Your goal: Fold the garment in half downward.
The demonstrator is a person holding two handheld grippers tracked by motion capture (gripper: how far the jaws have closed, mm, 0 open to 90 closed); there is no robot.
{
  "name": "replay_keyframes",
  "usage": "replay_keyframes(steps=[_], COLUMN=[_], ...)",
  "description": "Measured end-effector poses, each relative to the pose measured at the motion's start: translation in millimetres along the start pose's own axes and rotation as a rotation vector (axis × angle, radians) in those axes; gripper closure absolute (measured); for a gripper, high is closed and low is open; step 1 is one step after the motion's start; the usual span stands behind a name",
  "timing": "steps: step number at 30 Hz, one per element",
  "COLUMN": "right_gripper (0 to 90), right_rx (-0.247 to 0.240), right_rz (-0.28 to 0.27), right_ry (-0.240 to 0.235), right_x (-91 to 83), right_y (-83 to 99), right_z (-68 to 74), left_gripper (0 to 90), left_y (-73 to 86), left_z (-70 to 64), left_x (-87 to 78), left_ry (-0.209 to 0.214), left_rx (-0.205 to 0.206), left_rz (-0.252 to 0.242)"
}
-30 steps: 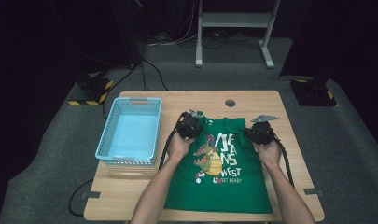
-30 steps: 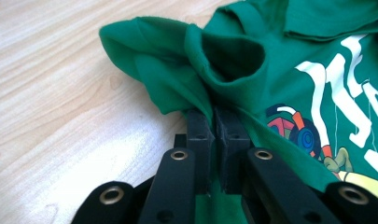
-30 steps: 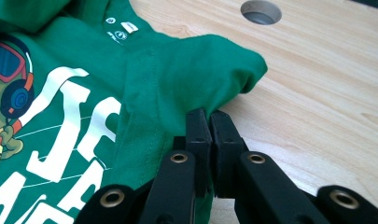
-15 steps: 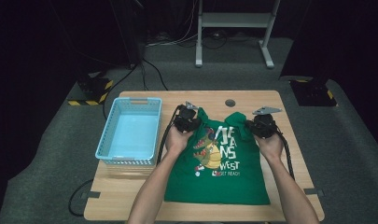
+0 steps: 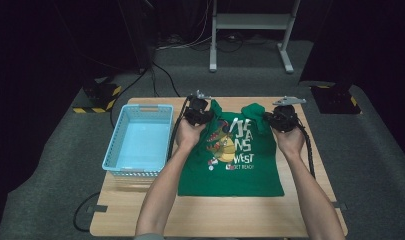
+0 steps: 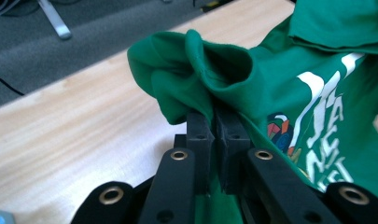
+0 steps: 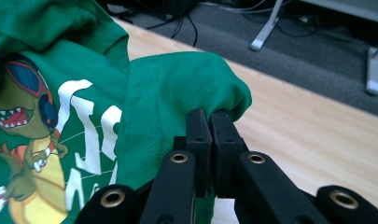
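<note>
- I see the green T-shirt (image 5: 232,155) lying print-up on the wooden table (image 5: 215,215), just right of the light blue basket (image 5: 137,142), which I take as my landmark.
- My left gripper (image 5: 197,112) sits close to the basket's far right corner; its jaws are pressed together on a bunched fold of the shirt's top edge (image 6: 191,70).
- My right gripper (image 5: 282,119) is well away from the basket, across the shirt's width, its jaws clamped on the other top corner (image 7: 186,88).
- Both pinched corners are lifted and folded over the print; the hem, on the side away from the basket's far end, lies flat.
- The dinosaur print (image 5: 221,142) faces up, on the basket side of the white lettering (image 5: 242,137).
</note>
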State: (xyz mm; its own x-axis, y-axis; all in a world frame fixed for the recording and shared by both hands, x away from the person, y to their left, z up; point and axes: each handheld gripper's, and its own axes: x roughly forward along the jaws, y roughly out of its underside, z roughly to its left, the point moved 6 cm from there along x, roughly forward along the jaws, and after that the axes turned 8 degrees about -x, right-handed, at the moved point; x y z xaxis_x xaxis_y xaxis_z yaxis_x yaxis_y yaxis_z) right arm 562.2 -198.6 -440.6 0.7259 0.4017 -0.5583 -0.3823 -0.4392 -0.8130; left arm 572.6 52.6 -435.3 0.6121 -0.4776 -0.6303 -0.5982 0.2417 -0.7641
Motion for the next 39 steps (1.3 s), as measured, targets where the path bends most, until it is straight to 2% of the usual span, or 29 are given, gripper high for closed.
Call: replay_keyframes(steps=[5, 9, 13, 18, 23, 31, 39], right_gripper=[88.0, 88.0, 88.0, 88.0, 88.0, 88.0, 88.0], right_rx=[-0.014, -0.022, -0.030, -0.043, -0.043, -0.071, -0.099], right_rz=[-0.025, -0.045, -0.038, -0.037, -0.053, -0.039, -0.032], right_ry=[0.003, -0.013, -0.022, -0.029, -0.054, -0.075, -0.080], right_x=[-7.2, -13.1, -16.3, -22.2, -29.0, -32.0, -38.0], right_y=[-6.1, -0.3, 7.8, 15.6, 18.7, 26.5, 26.6], right_z=[2.4, 8.1, 13.0, 17.2, 22.2, 32.0, 39.6], left_gripper=[84.7, 84.5, 84.4, 84.4, 84.4, 84.4, 84.4], left_y=[-2.2, 4.0, 11.7, 19.6, 27.6, 43.4, 52.3], left_z=[-2.3, -8.0, -14.0, -19.6, -20.2, -20.1, -22.2], left_x=[-11.4, -17.2, -17.9, -21.3, -26.5, -29.1, -34.4], left_ry=[0.011, 0.008, 0.007, 0.016, 0.033, 0.046, 0.042], left_rx=[0.014, 0.044, 0.076, 0.096, 0.087, 0.079, 0.098], left_rz=[-0.023, -0.025, -0.016, -0.014, -0.023, -0.017, -0.018])
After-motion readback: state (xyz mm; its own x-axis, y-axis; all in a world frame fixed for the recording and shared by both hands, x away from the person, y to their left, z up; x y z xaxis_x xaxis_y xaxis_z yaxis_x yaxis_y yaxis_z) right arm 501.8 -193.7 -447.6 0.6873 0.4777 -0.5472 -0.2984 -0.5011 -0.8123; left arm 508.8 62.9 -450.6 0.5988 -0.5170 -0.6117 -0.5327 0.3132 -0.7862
